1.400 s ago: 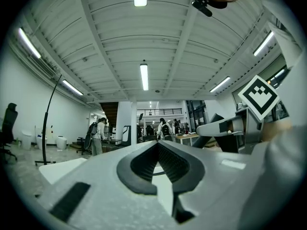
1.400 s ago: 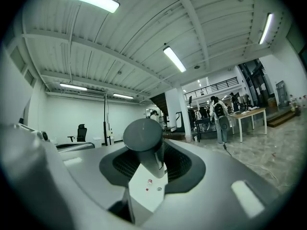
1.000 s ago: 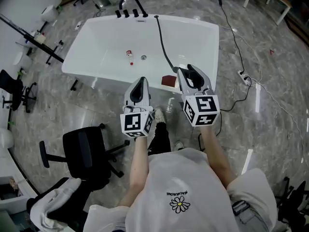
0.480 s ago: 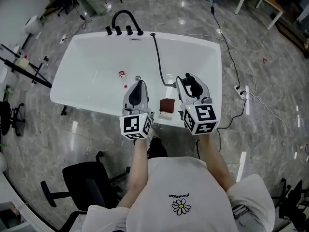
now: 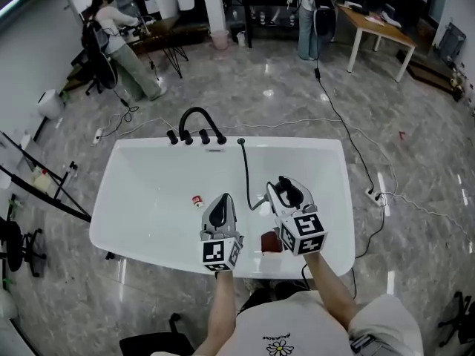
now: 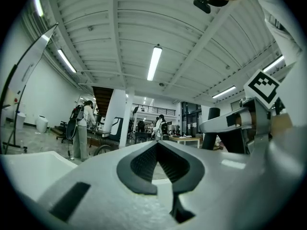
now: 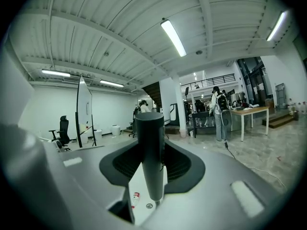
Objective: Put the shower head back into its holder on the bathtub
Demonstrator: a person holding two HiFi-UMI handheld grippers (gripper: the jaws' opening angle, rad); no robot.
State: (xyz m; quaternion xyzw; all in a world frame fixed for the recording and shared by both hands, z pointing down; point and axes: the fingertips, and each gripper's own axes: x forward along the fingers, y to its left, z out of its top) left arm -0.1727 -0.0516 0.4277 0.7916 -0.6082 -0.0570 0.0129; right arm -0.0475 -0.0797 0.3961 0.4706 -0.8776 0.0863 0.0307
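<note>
The black shower head [image 7: 150,150] stands upright between the jaws of my right gripper [image 7: 152,164], which is shut on its handle. In the head view the right gripper [image 5: 286,190] hovers over the near right part of the white bathtub [image 5: 141,162]. The dark hose [image 5: 247,175] runs from it to the far rim [image 5: 241,141], beside the black faucet [image 5: 197,122]. My left gripper [image 5: 221,203] is beside the right one, over the tub, shut and empty; its pads meet in the left gripper view [image 6: 158,152].
A small red and white bottle [image 5: 197,200] lies in the tub near the drain. A brown block [image 5: 271,242] sits on the near rim. A cable and power strip [image 5: 373,194] lie on the floor at the right. People [image 5: 111,21] and a table [image 5: 375,17] are far behind.
Both grippers have moved forward, from in front of the near rim to over the tub's inside. The tub sits lower in the view and more of the room behind shows.
</note>
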